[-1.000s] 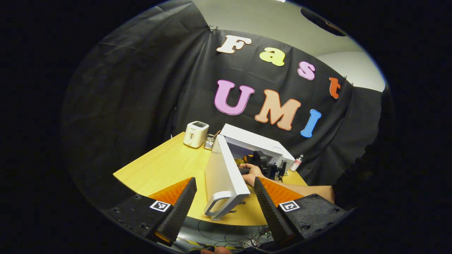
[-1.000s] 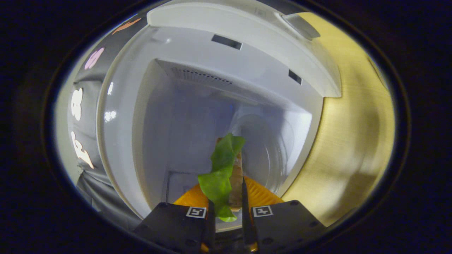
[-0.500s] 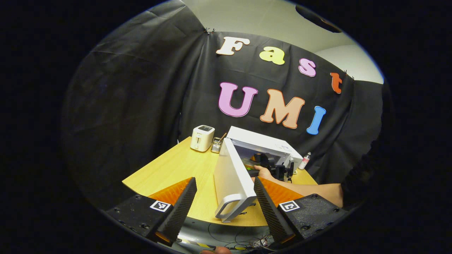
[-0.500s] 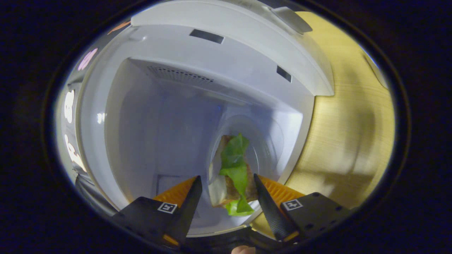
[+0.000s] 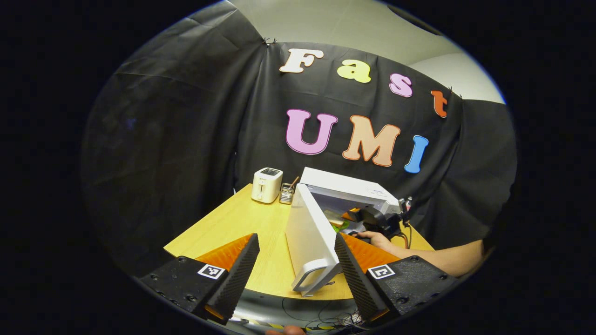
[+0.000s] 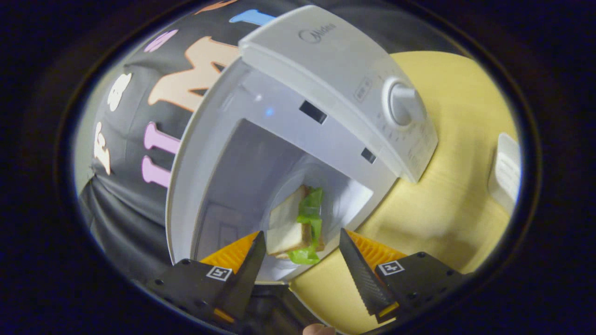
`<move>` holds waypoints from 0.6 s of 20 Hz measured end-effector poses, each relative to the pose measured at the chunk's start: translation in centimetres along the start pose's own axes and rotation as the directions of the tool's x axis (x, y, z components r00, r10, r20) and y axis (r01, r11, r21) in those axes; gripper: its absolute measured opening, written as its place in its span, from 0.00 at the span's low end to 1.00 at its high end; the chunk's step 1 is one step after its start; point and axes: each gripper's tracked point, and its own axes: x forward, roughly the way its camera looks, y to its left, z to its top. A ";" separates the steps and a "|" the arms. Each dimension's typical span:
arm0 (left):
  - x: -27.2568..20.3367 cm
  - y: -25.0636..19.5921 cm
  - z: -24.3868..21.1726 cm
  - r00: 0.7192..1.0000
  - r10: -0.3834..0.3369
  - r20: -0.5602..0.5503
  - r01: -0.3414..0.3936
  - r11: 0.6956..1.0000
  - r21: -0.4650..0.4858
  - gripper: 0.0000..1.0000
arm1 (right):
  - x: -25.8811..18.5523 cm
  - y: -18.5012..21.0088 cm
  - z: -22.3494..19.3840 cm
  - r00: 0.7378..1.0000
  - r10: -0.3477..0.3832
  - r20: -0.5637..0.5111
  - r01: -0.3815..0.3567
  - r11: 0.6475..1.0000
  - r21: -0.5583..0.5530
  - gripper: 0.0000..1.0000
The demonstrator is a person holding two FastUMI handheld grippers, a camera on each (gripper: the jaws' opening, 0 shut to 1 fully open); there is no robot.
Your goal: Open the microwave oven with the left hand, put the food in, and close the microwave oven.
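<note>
A white microwave (image 5: pixel 347 190) stands on the wooden table with its door (image 5: pixel 309 232) swung wide open toward me. A sandwich with green lettuce (image 6: pixel 298 225) lies inside the cavity on the glass turntable (image 6: pixel 335 200); it also peeks out behind the door as the sandwich (image 5: pixel 336 219). My right gripper (image 6: pixel 300 260) is open just outside the cavity, the sandwich beyond its fingertips and untouched. In the left gripper view the right gripper (image 5: pixel 379 218) and the hand holding it sit at the microwave's mouth. My left gripper (image 5: pixel 295 265) is open, back from the table's near edge, with the door handle (image 5: pixel 313 279) between its fingers.
A white toaster (image 5: pixel 266 184) and a small holder with sticks (image 5: pixel 286 192) stand at the back of the yellow table (image 5: pixel 242 223). The microwave's control knob (image 6: pixel 402 104) faces the right gripper view. Cables lie on the floor below the table's near edge.
The right gripper opened and let go of the sandwich inside the microwave, then drew back out of the cavity. The left gripper stayed nearly still.
</note>
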 end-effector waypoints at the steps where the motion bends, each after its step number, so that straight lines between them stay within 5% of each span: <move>1: 0.2 0.1 0.0 1.000 0.000 0.001 0.000 1.000 0.012 0.96 | -0.7 -0.3 0.3 1.000 0.005 0.003 -0.005 0.999 -0.034 0.98; 6: 0.3 1.4 -0.2 1.000 0.022 -0.009 -0.021 0.994 0.105 0.92 | -4.9 -1.4 2.4 0.998 0.058 0.016 -0.051 0.958 -0.283 0.97; 12: 0.4 1.7 -0.3 1.000 0.019 -0.013 -0.017 0.990 0.140 0.93 | -11.0 -0.7 7.4 0.980 0.174 0.094 -0.089 0.811 -0.578 0.97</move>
